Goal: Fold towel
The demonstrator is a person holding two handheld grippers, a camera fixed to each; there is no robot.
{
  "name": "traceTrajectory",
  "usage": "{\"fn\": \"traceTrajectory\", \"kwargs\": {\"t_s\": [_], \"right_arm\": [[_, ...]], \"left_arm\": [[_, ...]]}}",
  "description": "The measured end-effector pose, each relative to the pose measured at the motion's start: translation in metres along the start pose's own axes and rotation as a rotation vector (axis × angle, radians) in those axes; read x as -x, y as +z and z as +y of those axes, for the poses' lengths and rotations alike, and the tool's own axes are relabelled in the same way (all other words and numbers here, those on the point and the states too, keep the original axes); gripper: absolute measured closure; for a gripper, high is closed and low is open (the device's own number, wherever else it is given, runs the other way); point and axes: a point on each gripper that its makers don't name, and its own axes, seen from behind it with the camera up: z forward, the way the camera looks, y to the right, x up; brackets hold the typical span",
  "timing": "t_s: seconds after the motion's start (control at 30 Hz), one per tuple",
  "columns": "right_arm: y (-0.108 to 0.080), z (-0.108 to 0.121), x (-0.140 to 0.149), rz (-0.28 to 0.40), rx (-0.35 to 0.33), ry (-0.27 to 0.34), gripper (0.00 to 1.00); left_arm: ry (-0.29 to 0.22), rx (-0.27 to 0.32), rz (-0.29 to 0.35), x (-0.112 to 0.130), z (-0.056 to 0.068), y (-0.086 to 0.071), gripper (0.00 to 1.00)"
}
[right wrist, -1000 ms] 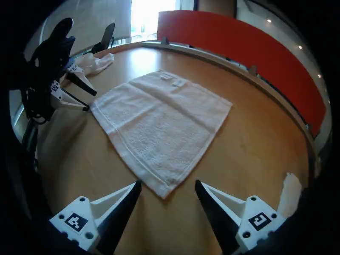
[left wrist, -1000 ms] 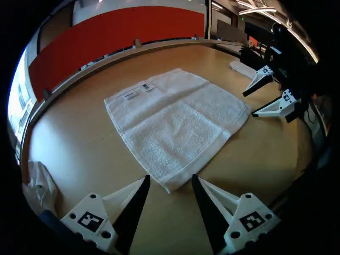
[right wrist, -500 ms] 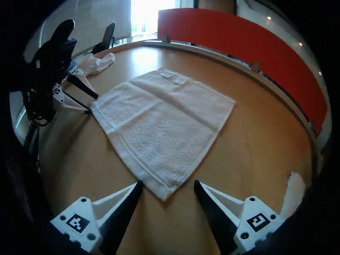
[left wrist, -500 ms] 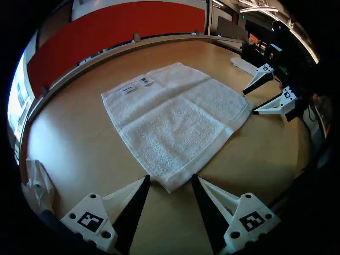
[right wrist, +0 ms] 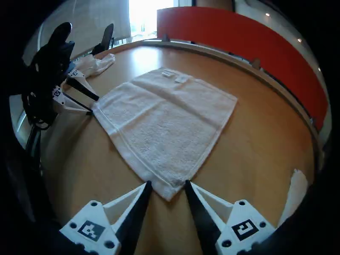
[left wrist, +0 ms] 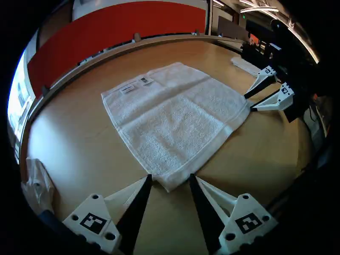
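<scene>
A white terry towel lies flat on the round wooden table, with small labels near its far edge. In the left gripper view, my left gripper is open low over the table, and the towel's near corner lies between its fingertips. My right gripper sits at the towel's right corner. In the right gripper view, the towel spreads ahead. My right gripper is open with a narrow gap, straddling the near corner. My left gripper points at the towel's left corner.
A crumpled white cloth lies near the table's edge by the left gripper, also seen as the cloth at the far left. A second white cloth lies at the right. A raised rim and a red panel bound the table's far side.
Both grippers have moved forward onto their towel corners. The right gripper's fingers have closed in noticeably; the left gripper's have narrowed slightly. The towel has not moved.
</scene>
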Motion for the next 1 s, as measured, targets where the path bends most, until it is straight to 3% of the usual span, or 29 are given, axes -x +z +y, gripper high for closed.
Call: {"fn": "traceTrajectory", "kwargs": {"t_s": [0.2, 0.27, 0.4, 0.73, 1.0], "right_arm": [[0.0, -0.001, -0.001, -0.005, -0.004, -0.002, 0.6], [0.0, -0.001, -0.001, -0.006, -0.004, 0.001, 0.71], [0.0, -0.003, -0.001, -0.006, -0.007, 0.014, 0.8], [-0.005, -0.009, -0.001, -0.009, -0.017, 0.023, 0.83], [-0.021, -0.01, -0.016, 0.031, -0.008, 0.023, 0.83]], "left_arm": [[-0.001, 0.004, -0.008, -0.001, 0.004, 0.0, 0.54], [-0.004, 0.004, -0.012, -0.001, 0.004, 0.0, 0.6], [-0.009, 0.0, -0.02, -0.001, 0.004, 0.0, 0.79], [-0.027, 0.008, -0.03, -0.003, 0.007, -0.005, 0.86], [-0.056, -0.002, -0.01, -0.014, 0.006, -0.026, 0.86]]}}
